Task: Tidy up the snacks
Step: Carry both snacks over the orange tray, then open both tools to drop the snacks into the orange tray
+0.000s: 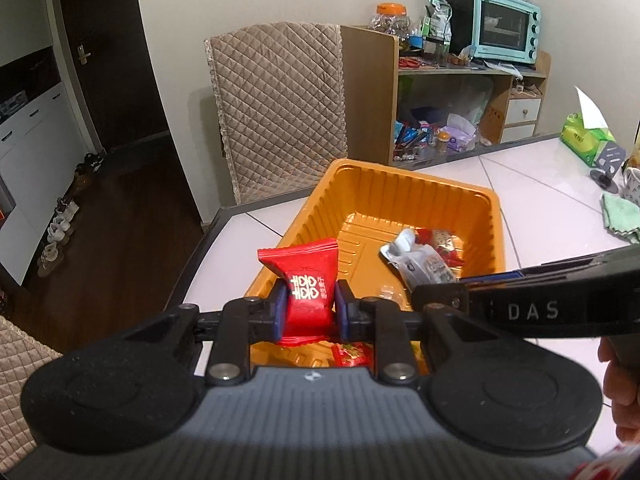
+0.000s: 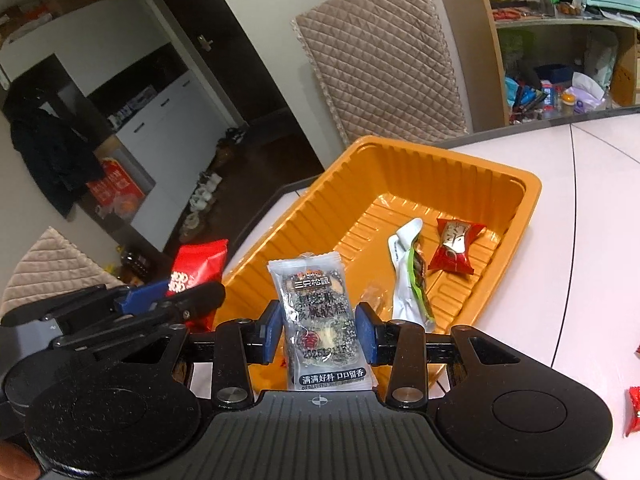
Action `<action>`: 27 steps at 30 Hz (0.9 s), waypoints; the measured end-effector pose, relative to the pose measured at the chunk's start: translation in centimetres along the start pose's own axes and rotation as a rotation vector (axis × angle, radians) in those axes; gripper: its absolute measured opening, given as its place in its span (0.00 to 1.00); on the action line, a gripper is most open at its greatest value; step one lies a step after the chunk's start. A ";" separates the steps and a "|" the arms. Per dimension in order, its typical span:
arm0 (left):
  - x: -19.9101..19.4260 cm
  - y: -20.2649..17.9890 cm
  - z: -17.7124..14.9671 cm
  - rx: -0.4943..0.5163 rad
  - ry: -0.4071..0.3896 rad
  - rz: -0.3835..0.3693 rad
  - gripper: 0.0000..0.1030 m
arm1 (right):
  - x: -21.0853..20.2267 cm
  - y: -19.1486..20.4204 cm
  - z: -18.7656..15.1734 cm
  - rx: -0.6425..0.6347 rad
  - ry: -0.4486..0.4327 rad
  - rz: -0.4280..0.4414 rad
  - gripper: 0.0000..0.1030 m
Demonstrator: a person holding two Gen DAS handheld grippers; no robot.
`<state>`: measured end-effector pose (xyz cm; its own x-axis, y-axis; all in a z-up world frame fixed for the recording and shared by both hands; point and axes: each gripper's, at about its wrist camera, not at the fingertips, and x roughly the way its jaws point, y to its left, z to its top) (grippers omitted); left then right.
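My left gripper (image 1: 311, 307) is shut on a red snack packet (image 1: 306, 290) with gold characters, held over the near edge of the orange tray (image 1: 404, 196). My right gripper (image 2: 318, 330) is shut on a clear sesame-cake packet (image 2: 318, 320), also over the tray's near edge (image 2: 440, 168). Inside the tray lie a white-and-green wrapper (image 2: 406, 268) and a red-and-silver candy (image 2: 454, 246). The left gripper with its red packet (image 2: 198, 270) shows at the left of the right wrist view. The right gripper's arm crosses the right side of the left wrist view.
The tray sits on a white tiled table (image 2: 580, 240) near its corner. A quilted chair back (image 1: 278, 104) stands behind it. A green tissue pack (image 1: 584, 138) and a green cloth (image 1: 622, 218) lie at the far right. Loose red candies (image 2: 634, 408) rest on the table.
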<state>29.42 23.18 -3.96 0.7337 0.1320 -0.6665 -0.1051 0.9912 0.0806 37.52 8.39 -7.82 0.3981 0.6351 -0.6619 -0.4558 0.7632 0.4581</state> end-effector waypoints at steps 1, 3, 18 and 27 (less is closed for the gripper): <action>0.3 0.1 0.0 0.001 0.001 -0.001 0.22 | 0.4 -0.1 0.0 -0.001 0.005 -0.004 0.39; 1.0 0.4 0.0 -0.001 0.011 -0.004 0.22 | 1.0 -0.3 -0.1 -0.002 0.013 -0.013 0.39; 3.6 0.5 -0.2 0.014 0.042 -0.003 0.22 | 3.8 -1.7 -0.2 -0.005 0.040 -0.080 0.39; 4.2 0.5 -0.4 0.030 0.057 -0.004 0.22 | 3.3 -1.9 0.5 -0.013 0.016 -0.101 0.51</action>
<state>32.18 24.24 -7.01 0.6945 0.1283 -0.7079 -0.0812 0.9917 0.1000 40.06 9.11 -10.54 0.4297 0.5531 -0.7138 -0.4240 0.8215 0.3813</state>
